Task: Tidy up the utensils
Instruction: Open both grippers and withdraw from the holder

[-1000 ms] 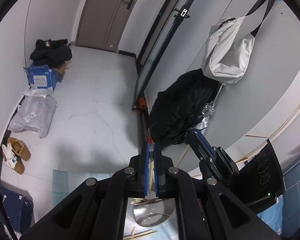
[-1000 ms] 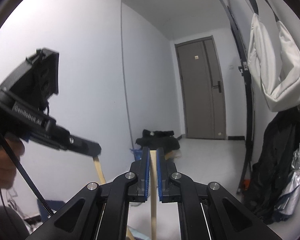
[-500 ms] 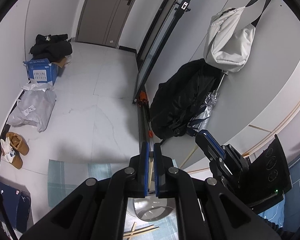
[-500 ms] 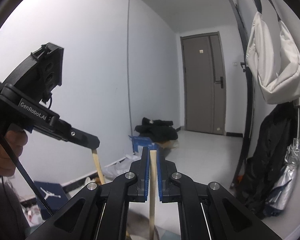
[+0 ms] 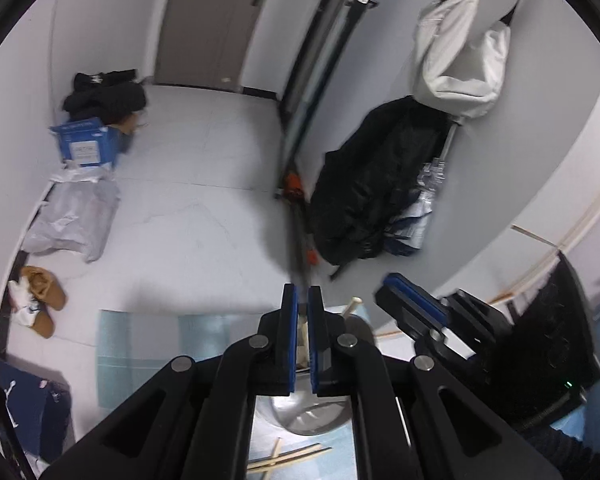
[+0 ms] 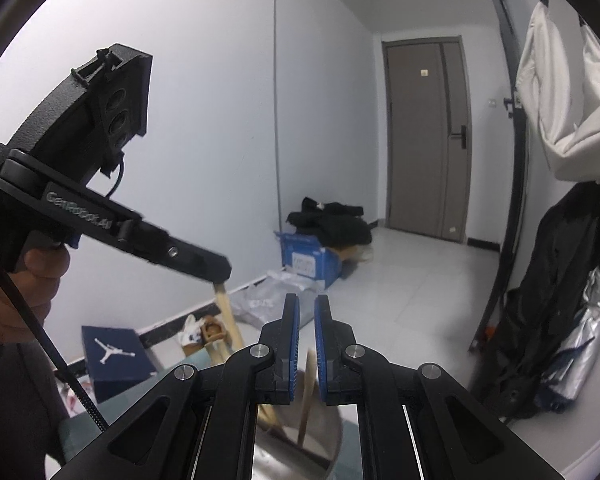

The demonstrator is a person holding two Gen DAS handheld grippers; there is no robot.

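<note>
Two chopsticks stand in the steel cup point(image 6: 300, 456) below my claws. My left claw point(image 5: 302, 300) grips one wooden chopstick point(image 6: 229, 320), lower end inside the cup. My right claw point(image 6: 306, 308) sits nearly closed around the other chopstick point(image 6: 308, 384), blurred; I cannot tell if it is pinched. Loose chopsticks point(image 5: 288, 458) lie on the counter point(image 5: 140, 344).

White bag point(image 5: 458, 46), black coat point(image 5: 374, 184), blue box point(image 5: 86, 145)

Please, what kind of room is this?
Probably a home hallway or entryway: a closed door, a white bag hanging on the wall, and shoes lying on the tiled floor.
</note>
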